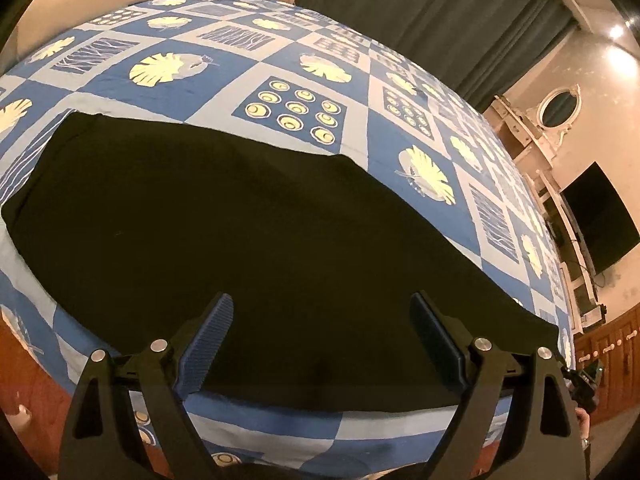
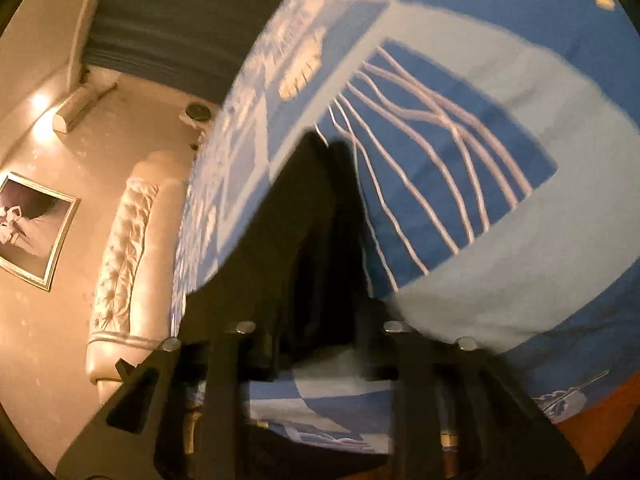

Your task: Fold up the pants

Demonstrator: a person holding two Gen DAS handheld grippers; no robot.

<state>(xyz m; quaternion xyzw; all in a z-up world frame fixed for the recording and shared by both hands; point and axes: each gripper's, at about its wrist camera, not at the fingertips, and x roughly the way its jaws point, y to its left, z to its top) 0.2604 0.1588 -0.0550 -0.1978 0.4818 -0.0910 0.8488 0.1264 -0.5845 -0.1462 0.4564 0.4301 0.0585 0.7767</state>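
Tongs on the left (image 1: pixel 322 312) gape wide above the near edge of the black pants (image 1: pixel 224 216), nothing between the blue pads (image 1: pixel 208 344). The pants lie spread flat on the blue patterned bedspread (image 1: pixel 280 56). The right tongs (image 2: pixel 324 152) are drawn almost together, dark cloth (image 2: pixel 308 300) bunched between them; blur hides whether the pads truly pinch it. Beyond hang a green curtain (image 1: pixel 440 12) and a dark screen (image 1: pixel 600 216).

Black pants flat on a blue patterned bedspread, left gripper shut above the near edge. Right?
No: the left gripper is open, its jaws wide apart, as the left wrist view shows. The rest holds: the black pants lie flat on the blue patterned bedspread, gripper above their near edge.
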